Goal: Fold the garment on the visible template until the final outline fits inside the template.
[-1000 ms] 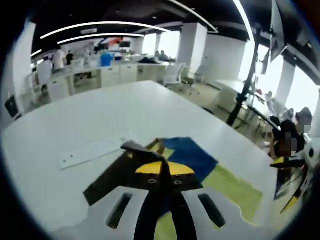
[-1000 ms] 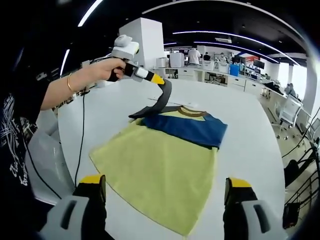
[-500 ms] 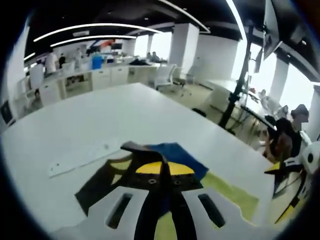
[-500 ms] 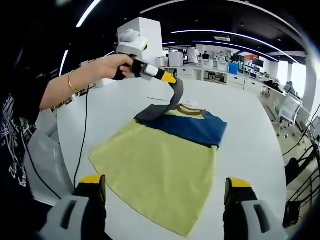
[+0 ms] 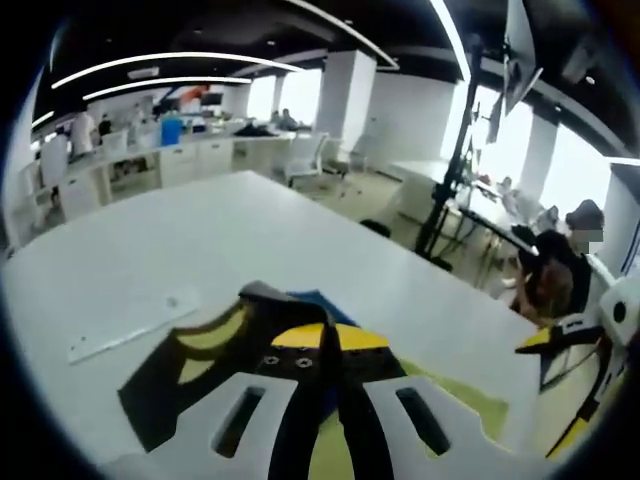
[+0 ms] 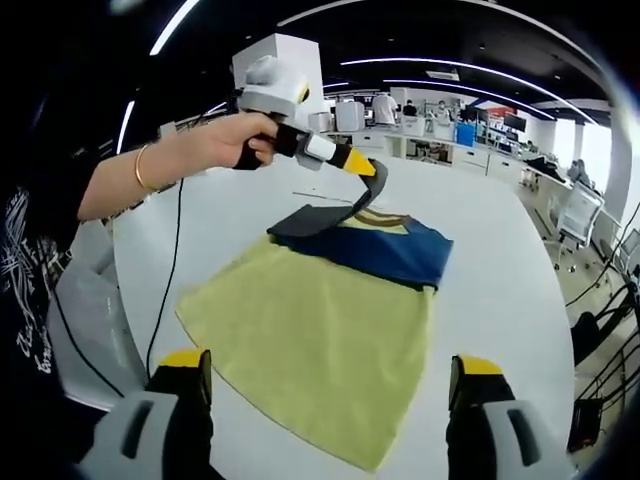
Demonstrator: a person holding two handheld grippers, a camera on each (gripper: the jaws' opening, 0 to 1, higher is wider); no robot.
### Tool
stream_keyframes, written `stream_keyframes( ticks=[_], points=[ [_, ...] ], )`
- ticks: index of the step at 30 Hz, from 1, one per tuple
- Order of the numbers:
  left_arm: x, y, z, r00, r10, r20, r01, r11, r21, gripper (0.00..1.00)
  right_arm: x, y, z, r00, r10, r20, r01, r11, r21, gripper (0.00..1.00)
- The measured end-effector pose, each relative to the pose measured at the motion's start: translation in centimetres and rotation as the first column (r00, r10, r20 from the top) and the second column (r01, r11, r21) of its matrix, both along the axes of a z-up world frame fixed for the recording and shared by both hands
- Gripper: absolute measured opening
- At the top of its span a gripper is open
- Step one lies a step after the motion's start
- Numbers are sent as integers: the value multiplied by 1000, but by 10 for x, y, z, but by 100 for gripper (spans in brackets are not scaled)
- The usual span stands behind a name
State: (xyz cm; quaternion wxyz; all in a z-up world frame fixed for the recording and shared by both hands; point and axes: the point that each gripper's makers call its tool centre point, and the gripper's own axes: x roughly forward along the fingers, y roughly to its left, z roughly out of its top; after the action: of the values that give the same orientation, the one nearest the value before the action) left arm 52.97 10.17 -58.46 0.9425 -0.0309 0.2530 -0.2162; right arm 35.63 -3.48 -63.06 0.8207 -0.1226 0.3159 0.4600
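The garment (image 6: 320, 320) lay flat on the white table (image 6: 500, 270), a T-shirt with a yellow-green body toward the right gripper view's bottom and a blue band (image 6: 380, 255) across the shoulders at about 12 o'clock from the body's middle. A brown-trimmed collar (image 6: 378, 217) showed just beyond the blue band. At roughly 10 o'clock from the collar, the dark grey sleeve (image 6: 330, 215) was lifted off the table, curling up in an arc from its flat part to the left gripper (image 6: 362, 166). That gripper's yellow-tipped jaws were closed on the sleeve's edge, held by a hand (image 6: 235, 140) with a bracelet at the wrist, the forearm reaching in from 9 o'clock.

In the left gripper view the same jaws rose from 6 o'clock, pressed together with the dark sleeve (image 5: 255, 300) pinched between them and bunched at their tips. The grey cloth spread toward 8 o'clock, with a sliver of blue at 1 o'clock and yellow-green fabric at 4 o'clock. A pale flat strip (image 5: 130, 325) lay on the table at 10 o'clock from the jaw tips.

The right gripper (image 6: 330, 395) hung over the near hem, its two jaws spread wide apart at 7 and 5 o'clock, touching nothing.

Beyond the table stood white pillars, desks and office chairs, with people far off.
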Motion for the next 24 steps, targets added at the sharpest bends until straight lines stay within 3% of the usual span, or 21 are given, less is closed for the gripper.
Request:
stream_keyframes(
  ticks=[8,24],
  points=[
    [4,-15,-28,999,-34,-23,34,999,30,0,0,-5,-6,1000,-19,-11,19,1000,1,99],
    [19,-37,-60,997,-64,-44,65,997,29,0,3,-8,-15,999,-33,-28,33,999,0,99]
  ],
)
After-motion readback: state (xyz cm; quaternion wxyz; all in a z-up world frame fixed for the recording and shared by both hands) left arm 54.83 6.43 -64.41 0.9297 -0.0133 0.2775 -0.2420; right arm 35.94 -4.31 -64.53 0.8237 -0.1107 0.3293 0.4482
